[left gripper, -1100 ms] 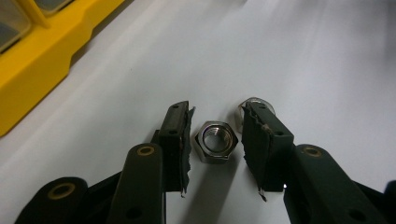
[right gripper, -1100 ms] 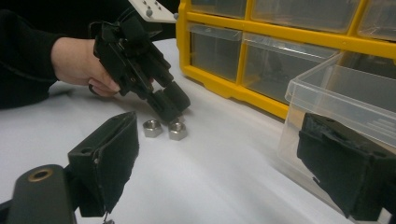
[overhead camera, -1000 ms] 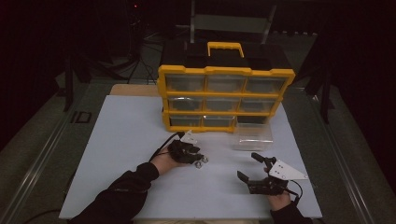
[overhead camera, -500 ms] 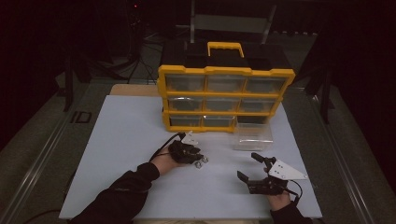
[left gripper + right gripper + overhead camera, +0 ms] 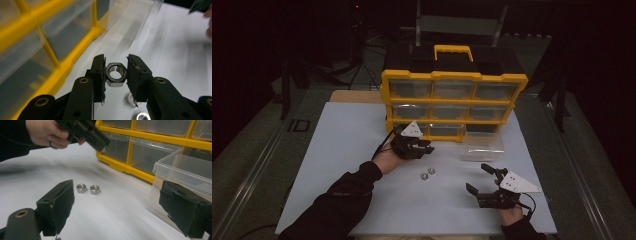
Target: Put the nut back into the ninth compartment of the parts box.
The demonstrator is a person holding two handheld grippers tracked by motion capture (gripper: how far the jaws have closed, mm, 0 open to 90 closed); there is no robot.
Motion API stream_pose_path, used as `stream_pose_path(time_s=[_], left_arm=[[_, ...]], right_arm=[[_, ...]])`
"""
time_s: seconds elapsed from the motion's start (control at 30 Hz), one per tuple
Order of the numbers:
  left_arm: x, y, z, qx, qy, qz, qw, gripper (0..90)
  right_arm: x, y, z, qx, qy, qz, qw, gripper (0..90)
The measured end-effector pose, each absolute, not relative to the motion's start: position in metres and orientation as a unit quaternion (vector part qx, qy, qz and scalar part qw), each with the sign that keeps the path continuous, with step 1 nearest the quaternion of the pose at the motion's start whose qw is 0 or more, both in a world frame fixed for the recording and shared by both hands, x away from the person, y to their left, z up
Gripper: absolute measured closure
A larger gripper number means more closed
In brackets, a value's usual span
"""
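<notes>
Nut (image 5: 115,74) now lifted toward organizer (image 5: 454,102), clamped in left gripper (image 5: 419,146); right gripper (image 5: 484,182) gapes empty; transfer underway.

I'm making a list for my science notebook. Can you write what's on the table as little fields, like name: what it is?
surface: white table top
storage: yellow plastic organizer with clear drawers
pulled-out drawer: clear plastic bin, on the table beside the organizer
left hand-held gripper: shut on a silver hexagonal metal nut, lifted above the table
loose nuts: two silver hex nuts side by side
right hand-held gripper: open, empty
</notes>
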State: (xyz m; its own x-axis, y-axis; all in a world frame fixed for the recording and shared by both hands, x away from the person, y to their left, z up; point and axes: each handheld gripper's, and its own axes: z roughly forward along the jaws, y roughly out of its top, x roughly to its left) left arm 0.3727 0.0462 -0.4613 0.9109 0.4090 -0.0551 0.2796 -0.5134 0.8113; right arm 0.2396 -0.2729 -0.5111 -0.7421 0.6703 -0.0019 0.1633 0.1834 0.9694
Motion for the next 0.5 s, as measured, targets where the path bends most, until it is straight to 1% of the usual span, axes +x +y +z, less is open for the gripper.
stream_pose_path(time_s=[0.1, 0.17, 0.2, 0.5], left_arm=[[0.374, 0.041, -0.451, 0.866, 0.194, 0.072, 0.456, 67.0], [0.374, 0.041, -0.451, 0.866, 0.194, 0.072, 0.456, 67.0], [0.377, 0.037, -0.442, 0.861, 0.196, 0.07, 0.465, 67.0], [0.382, 0.016, -0.42, 0.857, 0.179, 0.065, 0.479, 67.0]], right_arm=[[0.24, -0.273, -0.511, 0.282, 0.737, 0.573, 0.221, 12.9], [0.239, -0.273, -0.511, 0.282, 0.737, 0.573, 0.221, 12.9], [0.239, -0.273, -0.511, 0.282, 0.737, 0.573, 0.221, 12.9], [0.24, -0.273, -0.511, 0.281, 0.737, 0.575, 0.219, 12.9]])
